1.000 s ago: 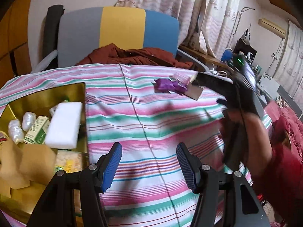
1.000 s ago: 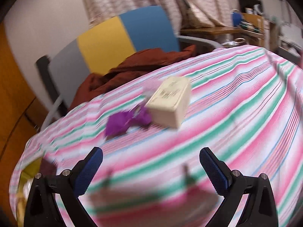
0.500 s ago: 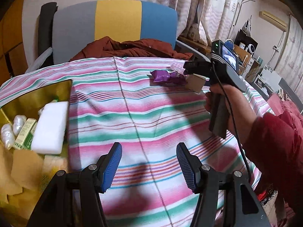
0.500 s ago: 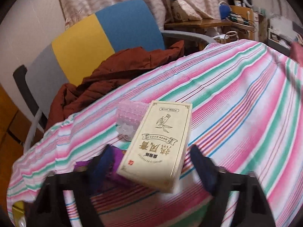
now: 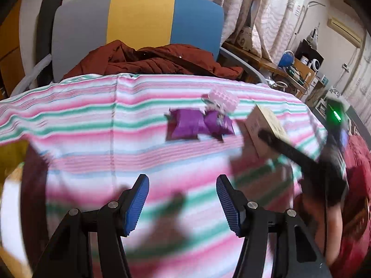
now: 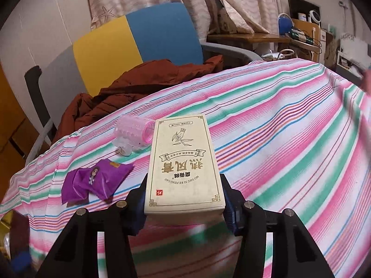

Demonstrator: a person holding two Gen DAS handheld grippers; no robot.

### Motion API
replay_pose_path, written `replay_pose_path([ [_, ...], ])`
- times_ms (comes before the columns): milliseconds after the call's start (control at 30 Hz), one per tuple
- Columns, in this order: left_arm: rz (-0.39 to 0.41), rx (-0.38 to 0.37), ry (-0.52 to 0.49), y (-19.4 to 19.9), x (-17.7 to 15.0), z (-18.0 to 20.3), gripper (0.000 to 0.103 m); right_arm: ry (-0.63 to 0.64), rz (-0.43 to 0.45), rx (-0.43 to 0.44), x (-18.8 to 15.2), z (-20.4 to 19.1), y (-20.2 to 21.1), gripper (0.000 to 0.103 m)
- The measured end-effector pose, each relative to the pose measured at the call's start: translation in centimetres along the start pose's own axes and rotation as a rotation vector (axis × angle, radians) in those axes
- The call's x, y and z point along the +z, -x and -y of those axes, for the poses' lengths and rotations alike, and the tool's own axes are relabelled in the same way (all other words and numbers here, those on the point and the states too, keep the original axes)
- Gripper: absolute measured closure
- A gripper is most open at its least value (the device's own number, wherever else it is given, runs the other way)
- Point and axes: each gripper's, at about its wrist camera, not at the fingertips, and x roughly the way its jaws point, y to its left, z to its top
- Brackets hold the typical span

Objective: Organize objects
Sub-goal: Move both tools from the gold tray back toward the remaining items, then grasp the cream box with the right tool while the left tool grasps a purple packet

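A cream box with gold print [image 6: 184, 162] lies between the blue pads of my right gripper [image 6: 185, 205], which is shut on it; the box also shows in the left wrist view [image 5: 264, 127], held a little above the striped cloth. A purple packet [image 6: 95, 180] [image 5: 197, 126] and a pink ribbed roller [image 6: 133, 133] [image 5: 223, 98] lie on the cloth just left of the box. My left gripper [image 5: 182, 205] is open and empty over the cloth, nearer than the packet.
A striped cloth [image 6: 289, 139] covers the table. A gold tin's edge [image 5: 11, 157] shows at the left. A chair [image 5: 139, 25] with a rust-red jacket [image 5: 150, 60] stands behind the table. A cluttered desk [image 6: 266, 37] stands at the back right.
My right gripper moved up to the cream box and shut on it. My left gripper swung right, so the gold tin slid almost out of its view.
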Motion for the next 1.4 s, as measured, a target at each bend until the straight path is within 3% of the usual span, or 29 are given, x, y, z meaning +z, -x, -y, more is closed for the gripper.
replay_pose_path([
  [300, 0.002, 0.036, 0.04, -6.2, 5.3, 0.7, 0.041, -0.001, 0.003, -0.018, -0.5, 0.2, -0.5, 0.05],
  [567, 0.025, 0.104, -0.03, -9.2, 5.3, 0.8, 0.044, 0.005, 0.011, -0.024, -0.6, 0.1, -0.5, 0.05],
  [633, 0.051, 0.101, -0.028, -9.0, 5.0, 0.4, 0.052, 0.009, 0.012, -0.028, -0.6, 0.1, -0.5, 0.05],
  [867, 0.069, 0.126, -0.087, -8.6, 4.4, 0.4, 0.061, 0.024, 0.015, -0.041, -0.6, -0.2, -0.5, 0.05],
  [1400, 0.133, 0.156, -0.148, -5.9, 2.1, 1.3, 0.067, 0.033, 0.042, -0.045, -0.6, -0.3, -0.1, 0.05],
])
